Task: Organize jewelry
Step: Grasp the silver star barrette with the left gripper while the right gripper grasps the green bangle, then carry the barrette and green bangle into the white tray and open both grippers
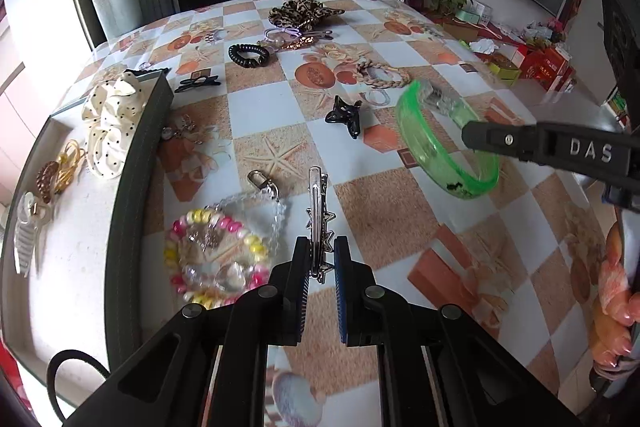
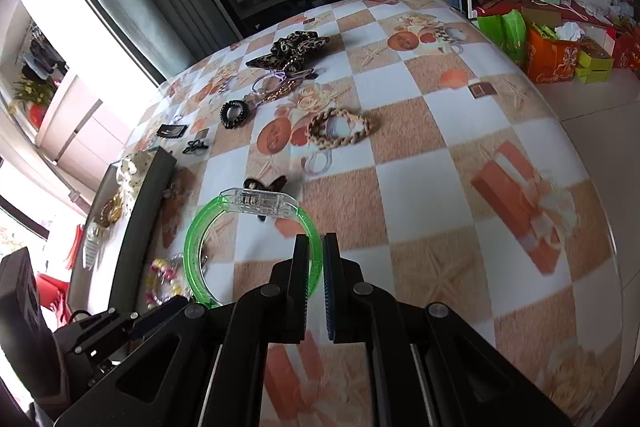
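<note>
1. The left gripper (image 1: 320,259) is closed on a silver hair clip (image 1: 317,211), gripped at its near end so the long part sticks out forward, just right of the tray (image 1: 136,163).
2. The right gripper (image 2: 318,267) pinches the rim of the green bangle (image 2: 208,227), so the ring hangs free above the table (image 2: 460,131), further right of the tray.
3. The tray already holds a white scrunchie (image 1: 110,123); I think both pieces go there.
4. The bead bracelet (image 1: 216,259) lies beside the tray wall, not yet collected.

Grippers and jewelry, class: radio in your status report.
Left gripper shut on silver hair clip. Right gripper shut on green bangle, lifted. Tray at left; nothing seen blocking.
</note>
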`<state>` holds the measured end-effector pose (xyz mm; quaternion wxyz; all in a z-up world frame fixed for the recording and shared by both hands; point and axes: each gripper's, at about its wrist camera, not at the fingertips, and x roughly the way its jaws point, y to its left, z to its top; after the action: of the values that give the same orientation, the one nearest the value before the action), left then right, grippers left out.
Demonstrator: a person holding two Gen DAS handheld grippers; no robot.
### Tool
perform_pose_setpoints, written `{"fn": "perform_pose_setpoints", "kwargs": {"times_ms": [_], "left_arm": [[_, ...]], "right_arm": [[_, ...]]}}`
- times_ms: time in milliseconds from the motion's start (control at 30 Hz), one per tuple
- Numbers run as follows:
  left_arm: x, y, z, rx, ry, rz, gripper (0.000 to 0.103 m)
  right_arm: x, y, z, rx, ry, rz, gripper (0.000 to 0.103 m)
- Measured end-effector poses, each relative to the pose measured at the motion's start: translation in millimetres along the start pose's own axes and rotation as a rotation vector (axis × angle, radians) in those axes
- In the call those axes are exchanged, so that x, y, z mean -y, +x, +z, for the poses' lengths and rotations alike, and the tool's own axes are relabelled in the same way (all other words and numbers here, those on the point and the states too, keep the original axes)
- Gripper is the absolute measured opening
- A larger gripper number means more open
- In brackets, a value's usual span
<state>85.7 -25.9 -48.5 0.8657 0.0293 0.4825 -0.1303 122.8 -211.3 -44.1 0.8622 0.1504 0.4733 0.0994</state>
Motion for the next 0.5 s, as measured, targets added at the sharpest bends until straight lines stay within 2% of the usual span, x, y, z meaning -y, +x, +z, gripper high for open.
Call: {"fn": "perform_pose_setpoints", "kwargs": {"times_ms": [500], "left_arm": [[-24.7, -51.5, -23.3, 0.089, -0.046, 0.009, 0.014]], "right_arm": [[-10.6, -16.9, -32.6, -0.019, 0.006, 0.007, 0.007]]}}
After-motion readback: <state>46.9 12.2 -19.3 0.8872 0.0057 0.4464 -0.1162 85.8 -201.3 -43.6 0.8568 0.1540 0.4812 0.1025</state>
